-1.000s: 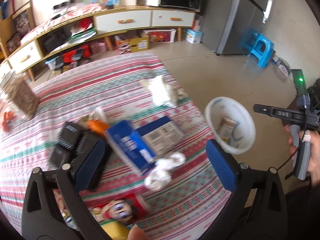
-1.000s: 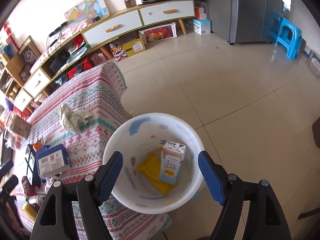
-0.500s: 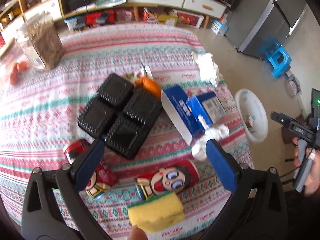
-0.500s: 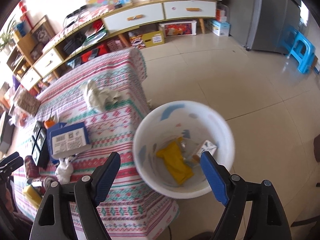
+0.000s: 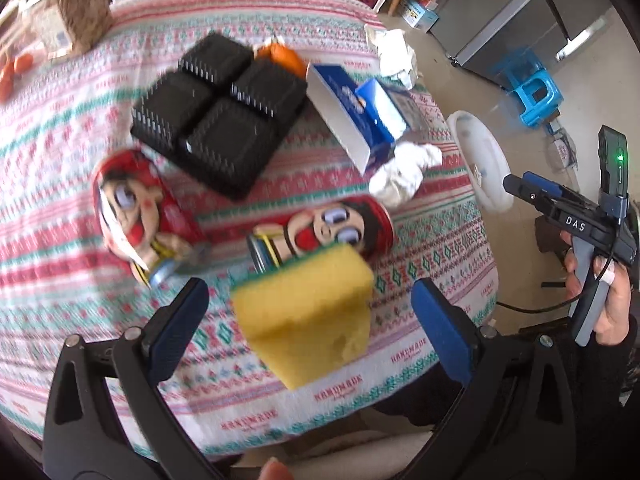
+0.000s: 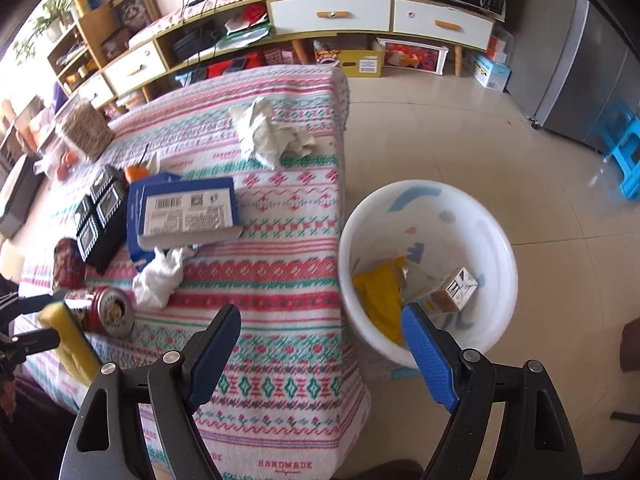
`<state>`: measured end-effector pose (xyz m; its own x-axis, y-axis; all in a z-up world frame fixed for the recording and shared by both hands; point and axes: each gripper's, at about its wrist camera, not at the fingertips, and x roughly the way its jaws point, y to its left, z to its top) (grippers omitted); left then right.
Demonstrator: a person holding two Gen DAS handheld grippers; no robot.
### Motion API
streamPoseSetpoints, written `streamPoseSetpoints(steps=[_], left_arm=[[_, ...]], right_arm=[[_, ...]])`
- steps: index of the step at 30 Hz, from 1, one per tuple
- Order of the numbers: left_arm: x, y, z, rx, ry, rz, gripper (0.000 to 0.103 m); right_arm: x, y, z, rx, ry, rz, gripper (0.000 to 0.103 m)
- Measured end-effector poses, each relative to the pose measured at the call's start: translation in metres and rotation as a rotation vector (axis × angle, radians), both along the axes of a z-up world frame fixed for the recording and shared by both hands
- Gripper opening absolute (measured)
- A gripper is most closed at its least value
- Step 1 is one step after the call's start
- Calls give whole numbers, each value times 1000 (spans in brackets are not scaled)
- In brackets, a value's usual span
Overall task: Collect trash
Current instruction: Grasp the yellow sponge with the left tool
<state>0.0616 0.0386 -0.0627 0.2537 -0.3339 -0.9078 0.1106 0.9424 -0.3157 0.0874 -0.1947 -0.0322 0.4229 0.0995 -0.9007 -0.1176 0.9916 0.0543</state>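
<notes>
My left gripper is open, its jaws wide on either side of a yellow sponge at the near edge of the patterned table; no pad touches it. Beyond the sponge lie two red cartoon cans, a black plastic tray, a blue box and a white crumpled tissue. My right gripper is open and empty, above the table's corner beside the white bin. The bin holds a yellow wrapper and a small carton. The sponge also shows in the right wrist view.
A crumpled paper lies near the table's far right edge. A jar stands at the far left. A blue stool, a steel fridge and a low cabinet stand around the tiled floor.
My left gripper has pulled back toward the table's near edge, from over the box and tray to around the yellow sponge. My right gripper has shifted left, away from over the bin.
</notes>
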Motion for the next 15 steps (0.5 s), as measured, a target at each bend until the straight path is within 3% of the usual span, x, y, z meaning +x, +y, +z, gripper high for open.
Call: streamPoseSetpoints(steps=[7,9,11,15], left_arm=[[-7,-6,-1,0,-24,18,91],[-7,-10,-2,12,-24,7,80],[-5,-10,-3,8,-22,2,62],[-9,-5,5,-11,-45,-2,61]], right_arm=[[-1,5,-3,0,8,-3,84],[-1,8,-3,7,10,-4,84],[0,11,-4,14,14,-1,84],[1,22,-4,15,14,19,84]])
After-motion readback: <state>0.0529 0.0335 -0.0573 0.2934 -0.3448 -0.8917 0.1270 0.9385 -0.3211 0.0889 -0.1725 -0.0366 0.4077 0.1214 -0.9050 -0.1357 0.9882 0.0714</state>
